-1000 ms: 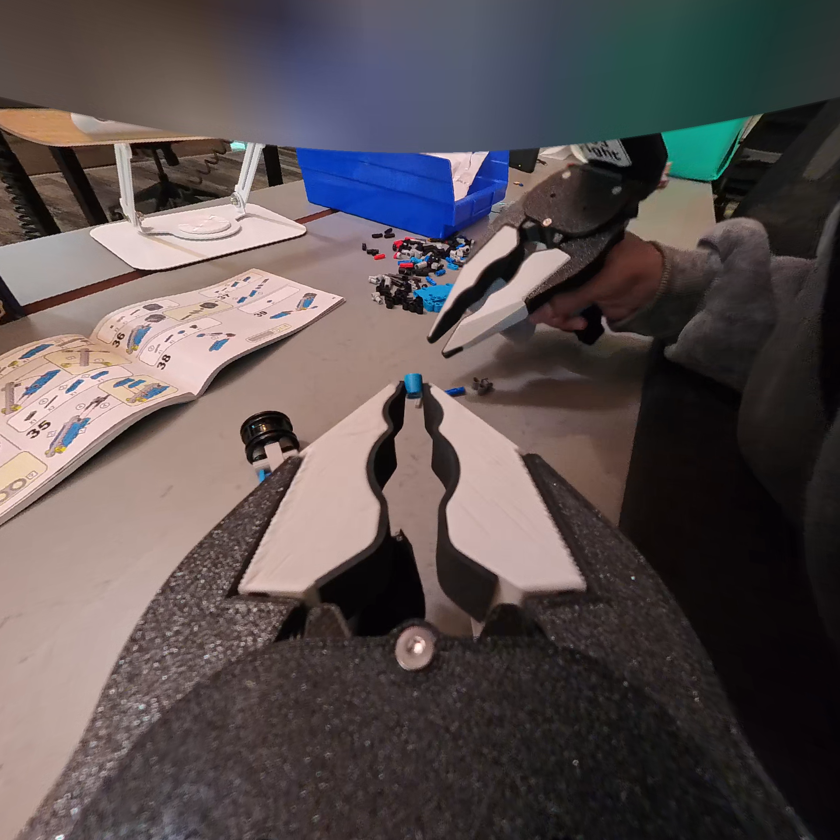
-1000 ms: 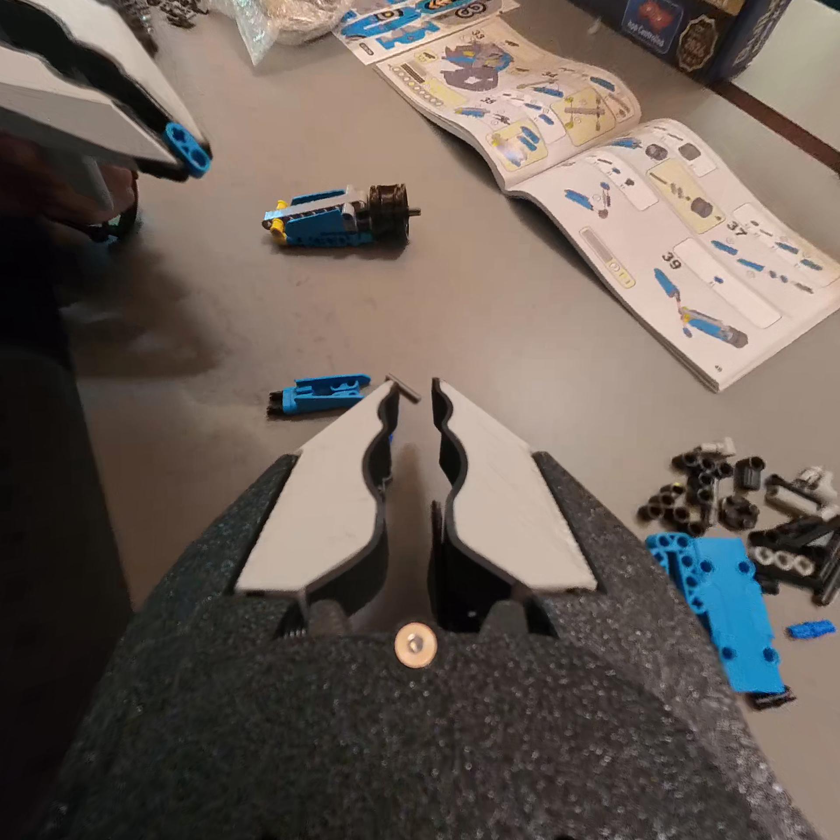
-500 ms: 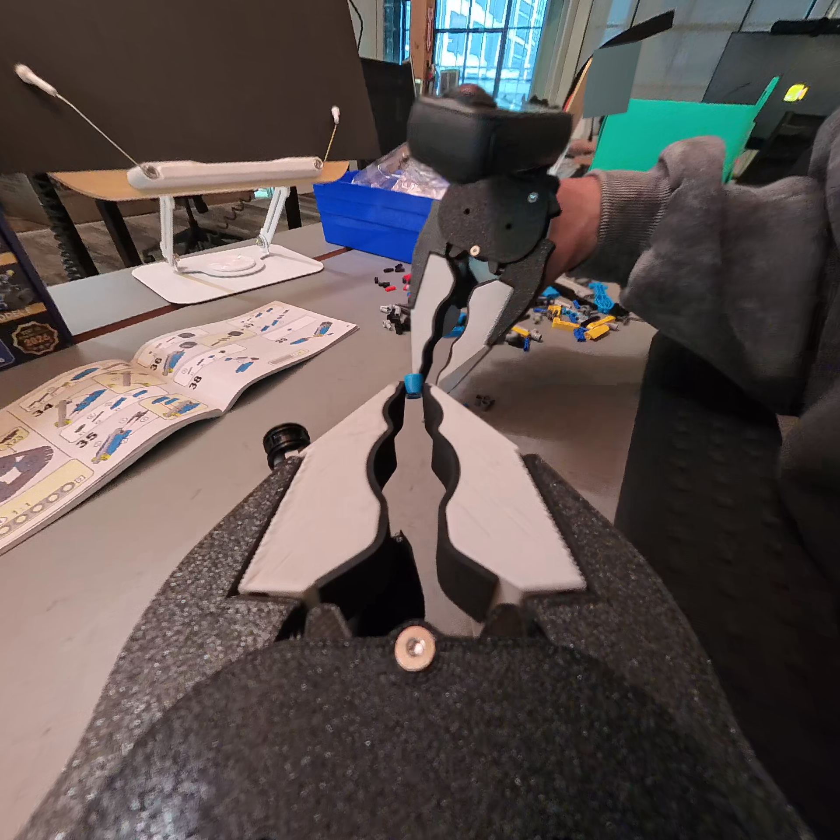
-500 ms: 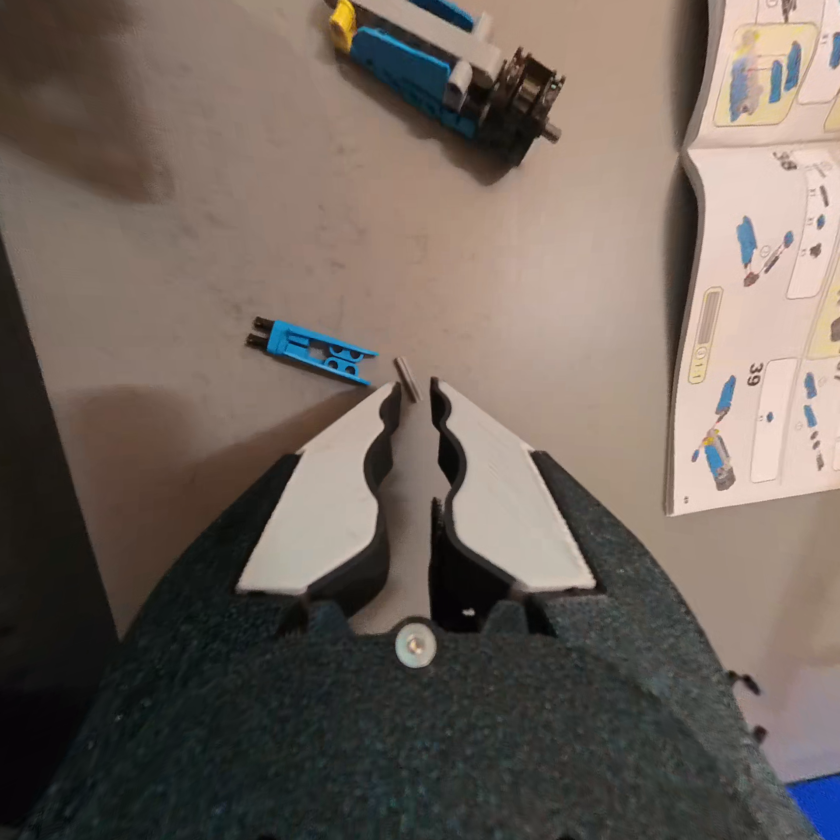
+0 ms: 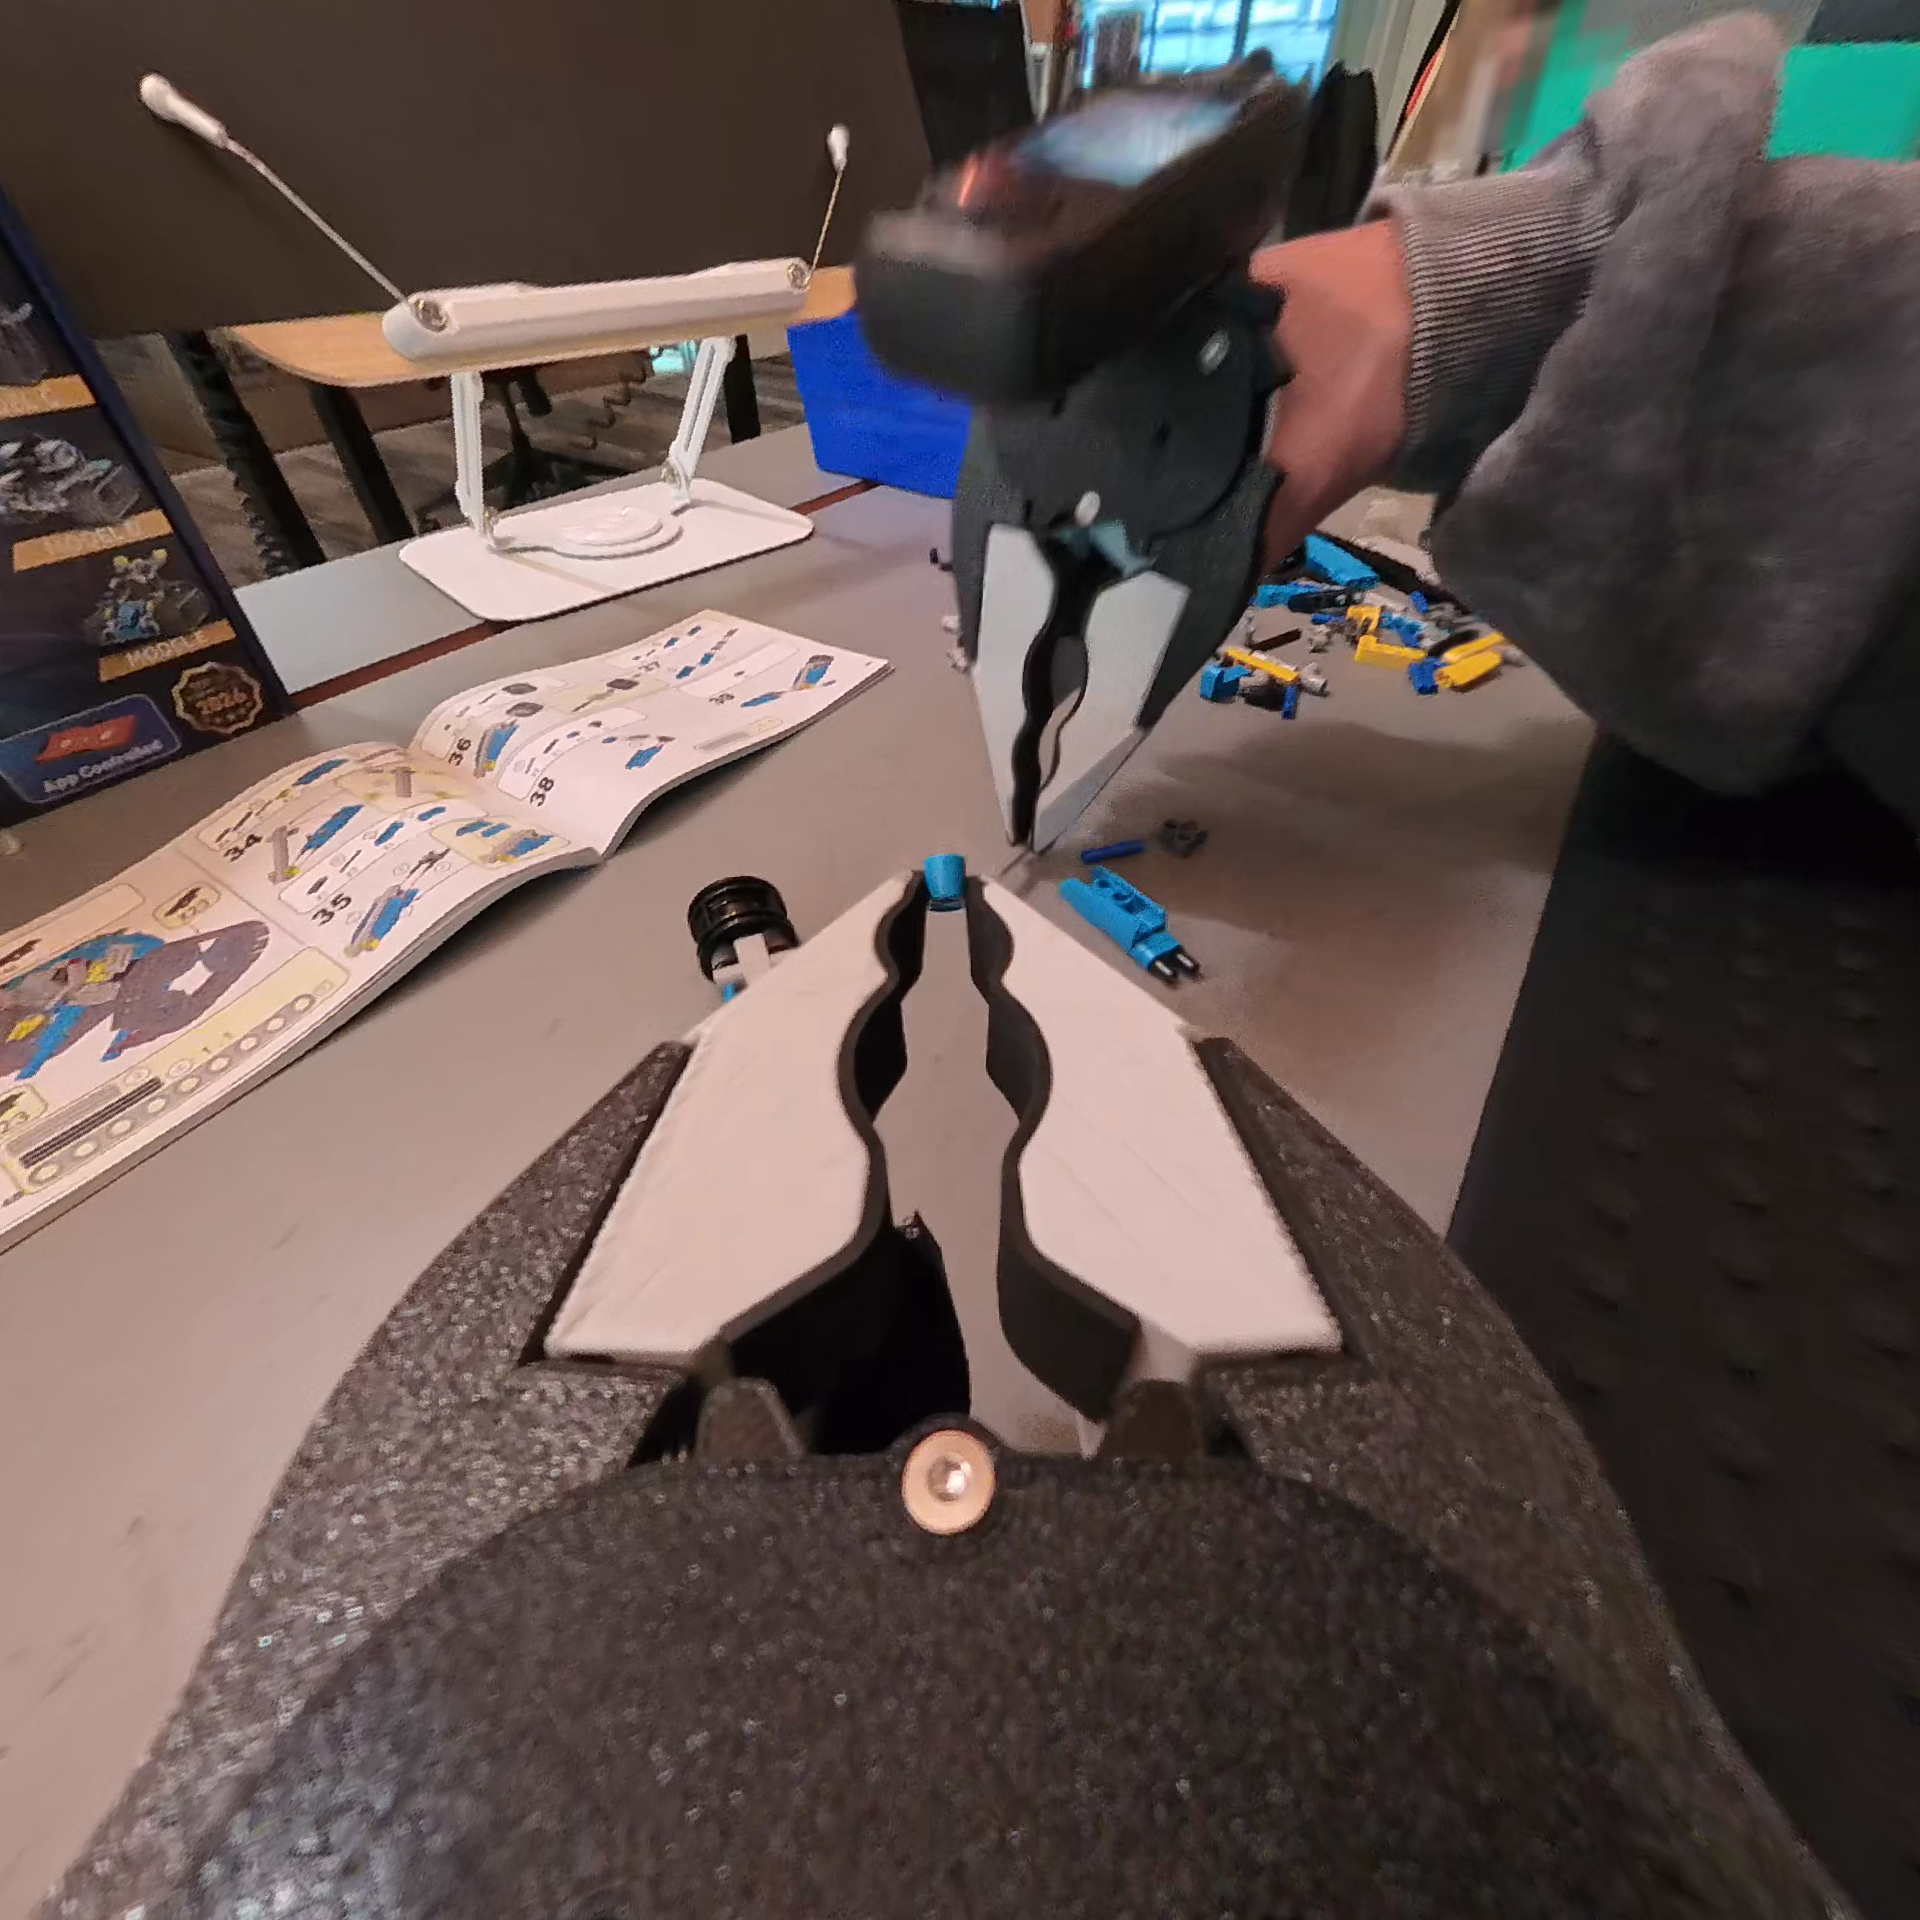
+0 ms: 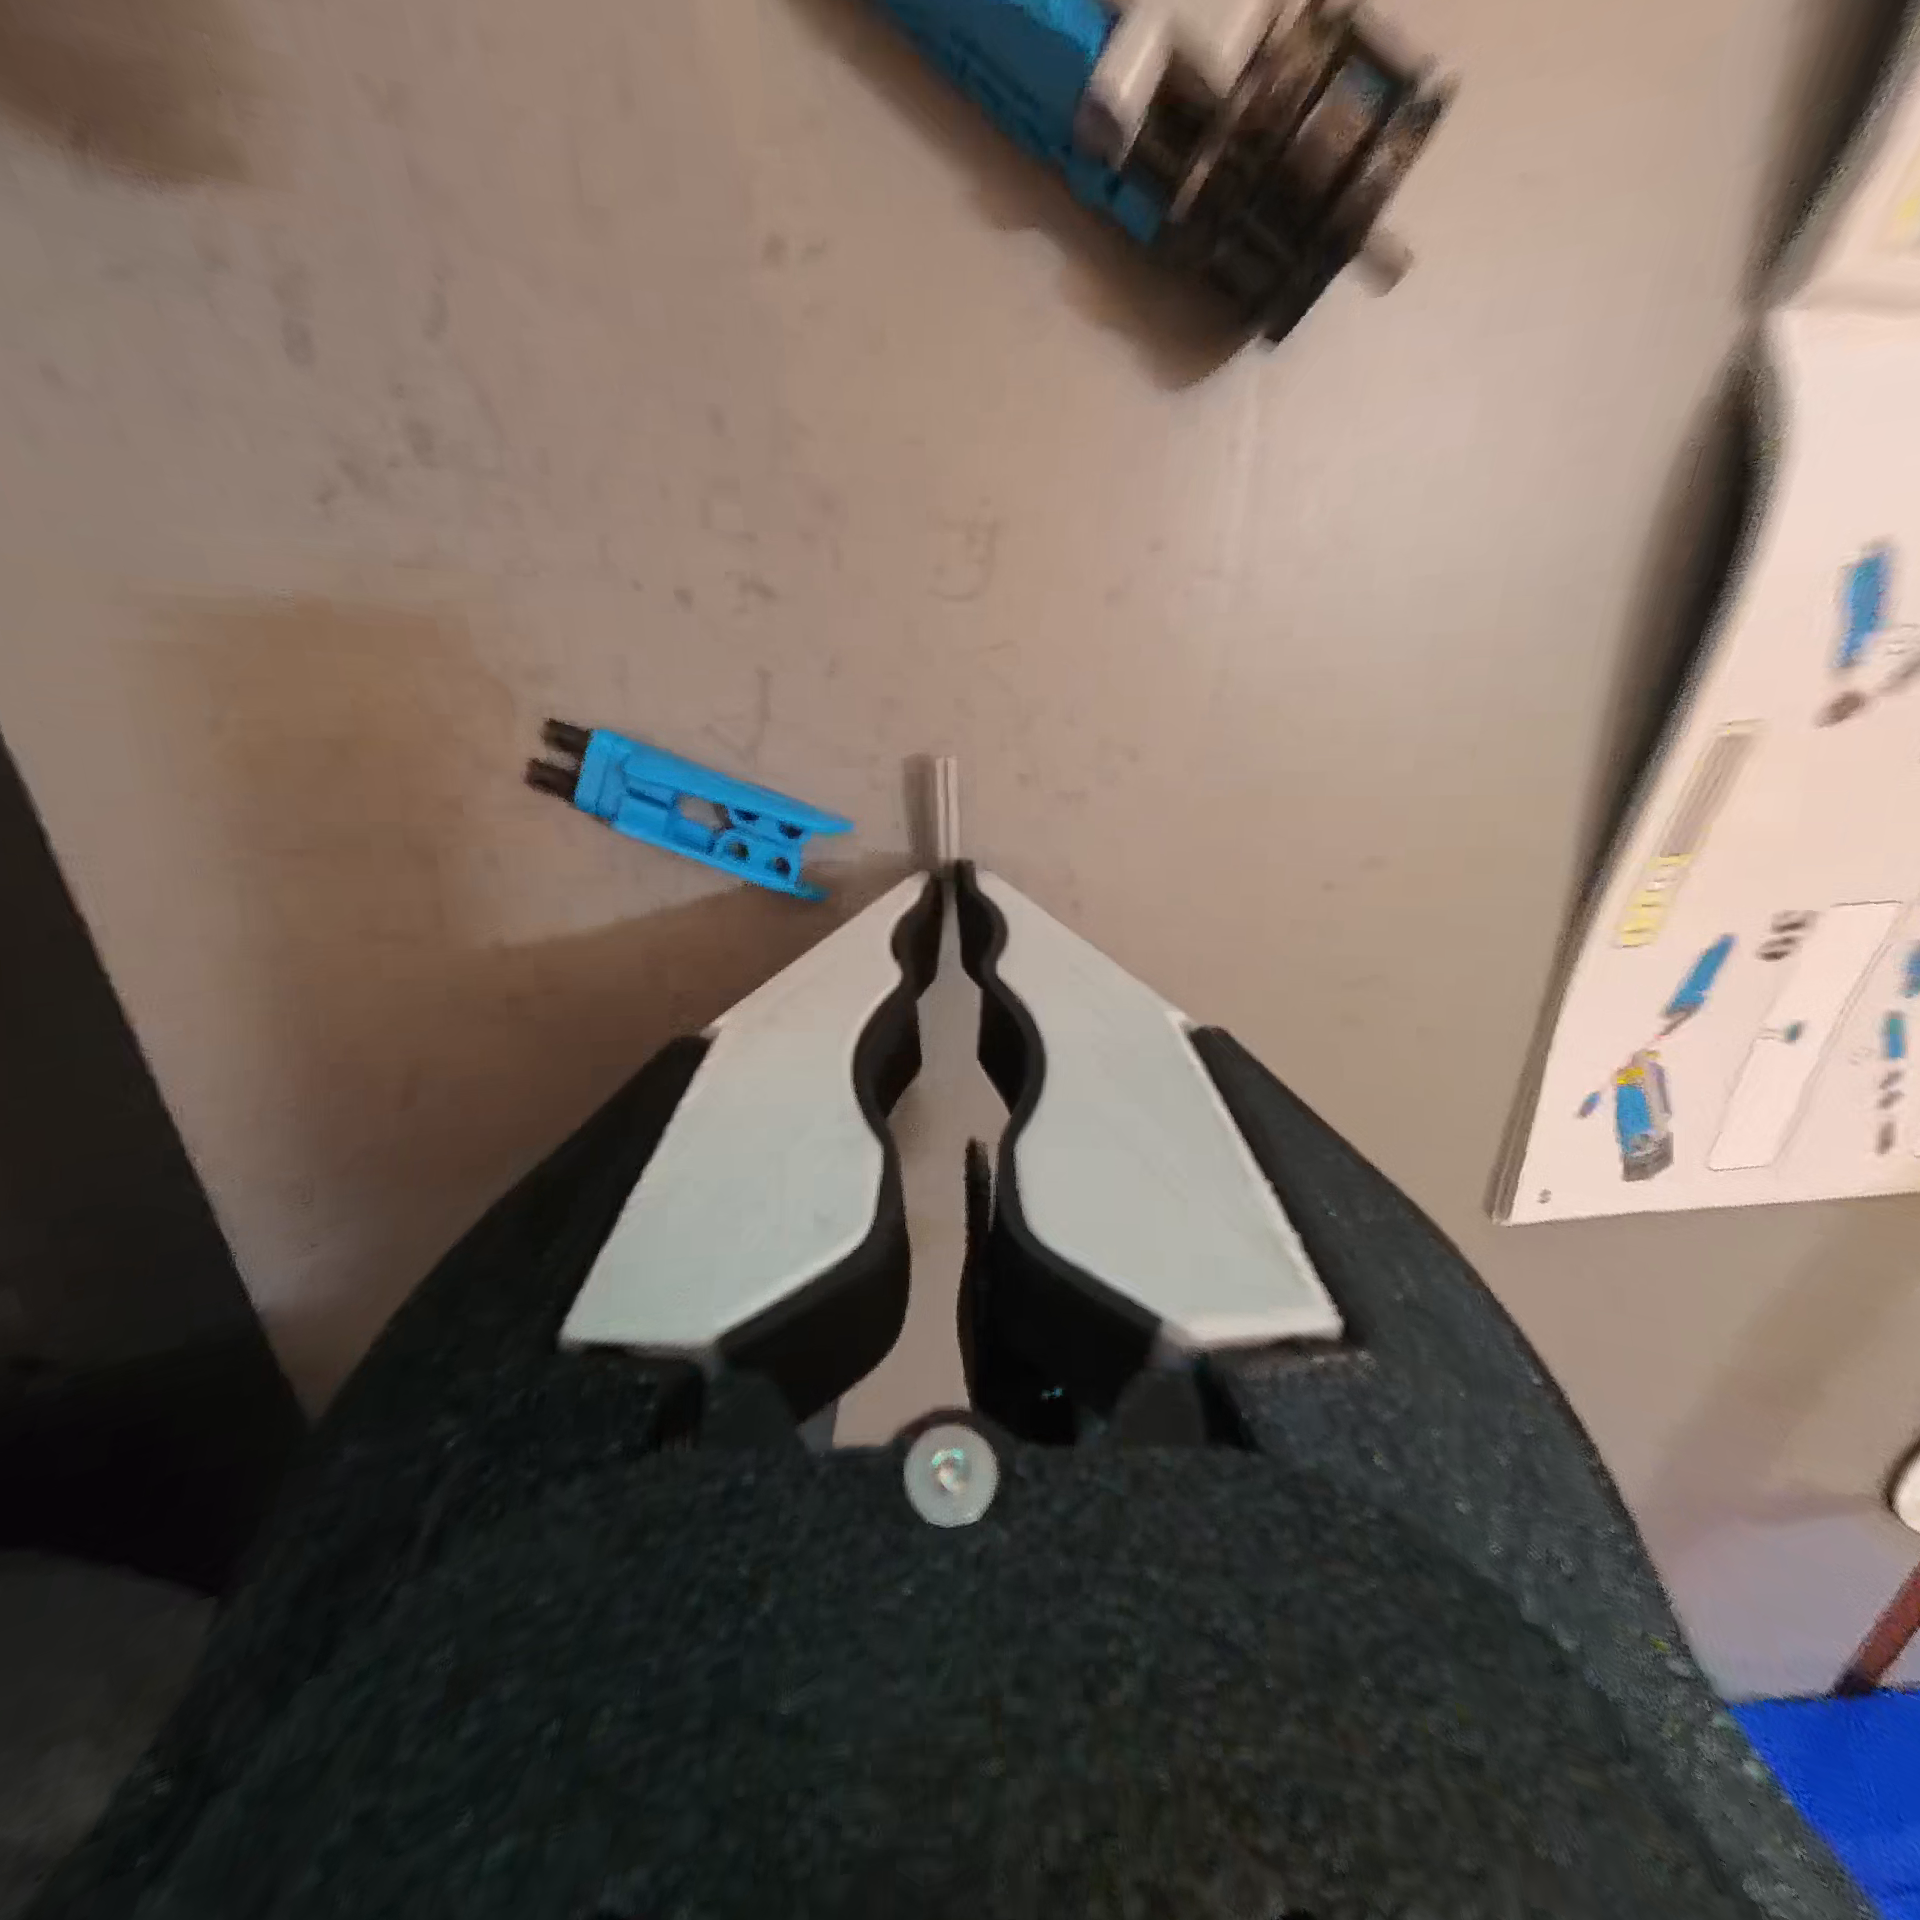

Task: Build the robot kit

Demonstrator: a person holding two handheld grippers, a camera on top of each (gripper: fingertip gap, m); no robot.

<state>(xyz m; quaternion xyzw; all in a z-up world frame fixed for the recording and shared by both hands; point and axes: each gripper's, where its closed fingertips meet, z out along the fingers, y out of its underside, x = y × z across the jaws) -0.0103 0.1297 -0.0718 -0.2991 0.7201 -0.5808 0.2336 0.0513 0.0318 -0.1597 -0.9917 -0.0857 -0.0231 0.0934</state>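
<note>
The right hand-held gripper (image 6: 948,871), pinched by its very tips on a thin grey pin (image 6: 943,808), could drop it onto the surface (image 6: 520,416), while the left hand-held gripper (image 5: 943,883), nipping a small blue piece (image 5: 943,879), might twist it loose.

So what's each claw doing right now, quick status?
Left gripper shut on small blue piece. Right gripper shut on thin grey pin, tips down at the table. Blue part lies just beside.

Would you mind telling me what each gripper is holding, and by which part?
The left gripper pinches a small blue piece at its lower end; the right gripper grips a thin grey pin by its near end.
</note>
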